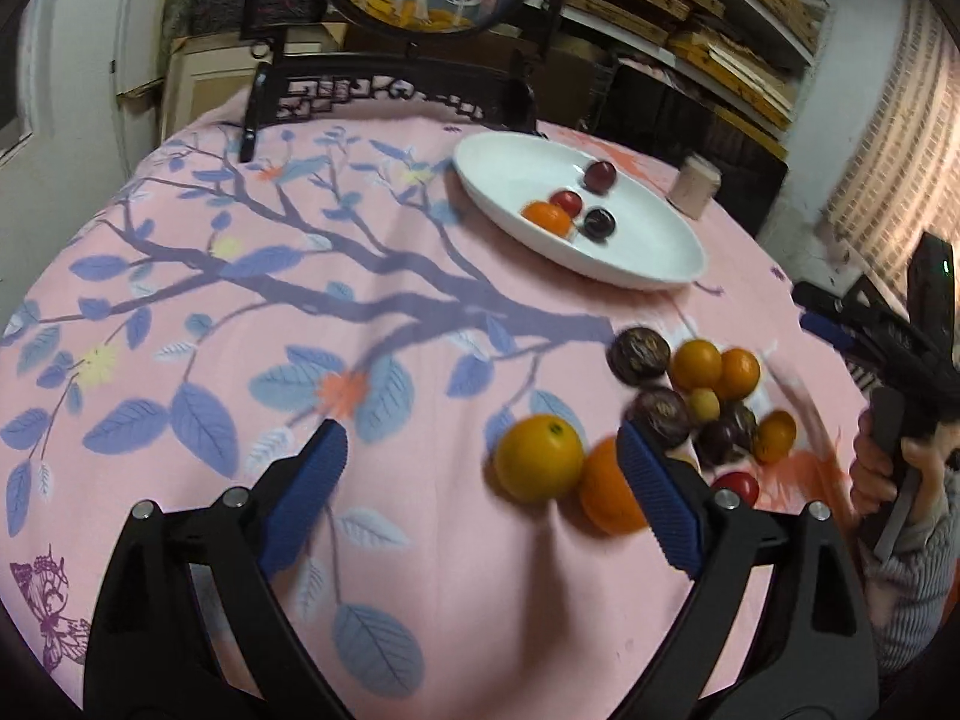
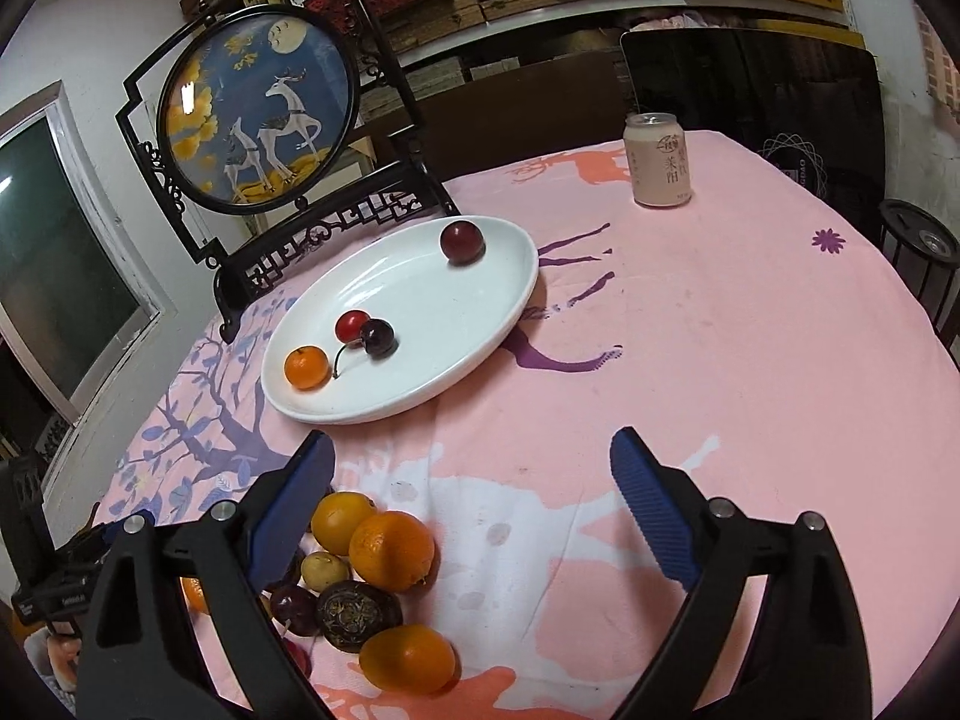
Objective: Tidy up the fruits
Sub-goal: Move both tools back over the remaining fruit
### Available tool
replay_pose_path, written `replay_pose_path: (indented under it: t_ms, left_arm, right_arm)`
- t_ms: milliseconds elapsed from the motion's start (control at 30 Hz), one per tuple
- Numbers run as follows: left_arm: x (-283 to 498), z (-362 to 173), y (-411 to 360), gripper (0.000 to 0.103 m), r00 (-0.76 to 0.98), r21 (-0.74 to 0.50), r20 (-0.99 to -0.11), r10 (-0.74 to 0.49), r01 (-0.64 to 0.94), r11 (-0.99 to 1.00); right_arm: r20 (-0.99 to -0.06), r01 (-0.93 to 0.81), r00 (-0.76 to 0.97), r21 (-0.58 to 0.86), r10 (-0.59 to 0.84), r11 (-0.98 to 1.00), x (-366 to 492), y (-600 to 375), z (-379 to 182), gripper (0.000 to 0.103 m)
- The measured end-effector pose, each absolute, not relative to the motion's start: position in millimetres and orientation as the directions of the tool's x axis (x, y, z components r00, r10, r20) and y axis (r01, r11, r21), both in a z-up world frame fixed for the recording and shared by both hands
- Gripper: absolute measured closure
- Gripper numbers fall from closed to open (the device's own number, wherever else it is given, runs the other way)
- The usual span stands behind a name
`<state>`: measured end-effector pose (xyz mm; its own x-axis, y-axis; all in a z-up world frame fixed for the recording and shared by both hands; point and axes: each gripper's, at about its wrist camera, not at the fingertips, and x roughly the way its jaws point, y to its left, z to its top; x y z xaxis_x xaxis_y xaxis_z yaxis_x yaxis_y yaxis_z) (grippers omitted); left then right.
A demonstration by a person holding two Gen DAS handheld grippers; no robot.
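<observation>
A white oval plate [image 1: 648, 252] [image 2: 480, 324] sits on the pink tablecloth and holds a small orange [image 2: 306, 366], a red cherry [image 2: 351, 325], a dark cherry [image 2: 379, 337] and a dark plum [image 2: 462, 242]. A pile of loose fruit lies on the cloth: oranges [image 1: 538, 465] [image 2: 391, 551], dark passion fruits [image 1: 638, 354] [image 2: 357, 613] and small plums. My left gripper [image 1: 480, 450] is open and empty, its right finger beside the pile. My right gripper [image 2: 474, 468] is open and empty, with the pile by its left finger.
A drink can [image 2: 658, 159] stands at the table's far side. A black framed round deer screen [image 2: 258, 114] stands behind the plate. Shelves with stacked boards line the back wall. The right gripper's handle and hand [image 1: 900, 420] show at the right edge of the left wrist view.
</observation>
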<state>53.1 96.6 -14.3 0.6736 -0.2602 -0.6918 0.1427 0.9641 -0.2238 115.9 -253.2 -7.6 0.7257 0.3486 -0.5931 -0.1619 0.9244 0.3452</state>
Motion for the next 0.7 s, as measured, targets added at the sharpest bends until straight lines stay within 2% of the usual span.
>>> replay_pose_path:
  t_ms: [133,200,267,400,433,533,700]
  left_arm:
    - [60.0,-25.3,86.3,0.009,0.636,-0.143,-0.749,-0.185,0.118,0.983]
    - [63.9,-30.0,89.4,0.005,0.622,-0.141,-0.763,-0.173,0.101,0.985]
    - [69.9,-24.9,90.0,0.005,0.654,-0.111,-0.743,-0.147,0.096,0.989]
    - [102.0,-11.1,78.0,0.006,0.717,0.073,-0.697,0.025,0.037,0.997]
    - [109.7,-10.4,77.3,0.006,0.718,0.084,-0.695,0.039,0.027,0.996]
    - [121.8,-11.9,83.0,0.006,0.704,0.017,-0.71,-0.015,0.039,0.999]
    - [91.8,-9.6,96.3,0.006,0.719,-0.066,-0.688,-0.097,0.071,0.995]
  right_arm:
    - [-0.595,-0.166,0.725,0.338,0.347,0.926,115.6,-252.1,-7.5,0.01]
    - [-0.597,-0.167,0.723,0.338,0.348,0.926,116.1,-251.7,-7.8,0.01]
    - [-0.598,-0.166,0.723,0.336,0.346,0.927,116.1,-251.2,-8.0,0.01]
    - [-0.606,-0.169,0.718,0.323,0.341,0.931,116.7,-248.3,-9.5,0.01]
    - [-0.606,-0.168,0.72,0.319,0.337,0.933,116.7,-248.1,-9.6,0.01]
    - [-0.607,-0.158,0.721,0.326,0.334,0.932,117.6,-250.7,-10.1,0.01]
    - [-0.606,-0.164,0.717,0.334,0.345,0.928,117.4,-250.6,-9.8,0.01]
